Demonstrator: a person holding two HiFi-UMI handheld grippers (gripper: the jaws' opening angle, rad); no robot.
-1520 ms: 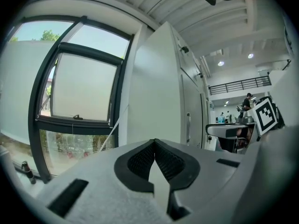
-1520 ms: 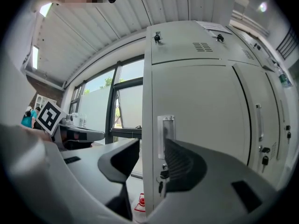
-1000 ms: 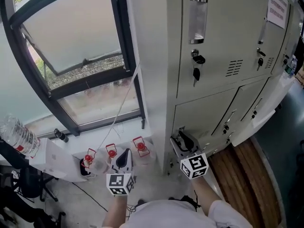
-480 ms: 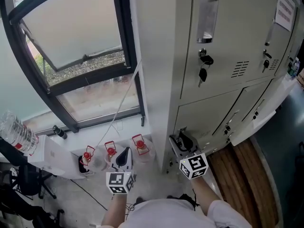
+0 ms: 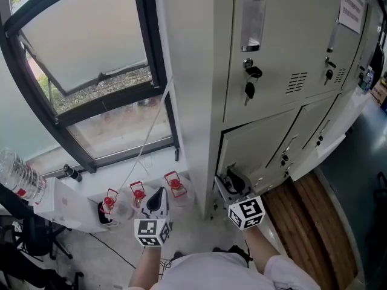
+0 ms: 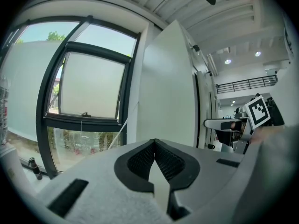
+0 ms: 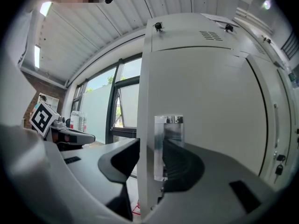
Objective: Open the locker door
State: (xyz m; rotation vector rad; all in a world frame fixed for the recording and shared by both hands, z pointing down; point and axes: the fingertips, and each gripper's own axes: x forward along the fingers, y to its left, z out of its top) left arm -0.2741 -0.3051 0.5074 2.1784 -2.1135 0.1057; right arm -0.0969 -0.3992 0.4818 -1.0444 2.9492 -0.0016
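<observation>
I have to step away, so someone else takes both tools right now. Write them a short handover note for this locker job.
Left tool: shut, empty, pointing toward the window.
Right tool: clamped on the left edge of the lower locker door, with one pad over its metal handle.
Done: grip taken at the handle.
Left to do: pull the edge outward and swing the door open; it has not swung out yet.

A workplace locker room or office corner: tall grey metal lockers [image 5: 272, 53] with keyed doors and a posted notice [image 5: 352, 8] on the right, a large dark-framed window [image 5: 91, 71] on the left.
</observation>
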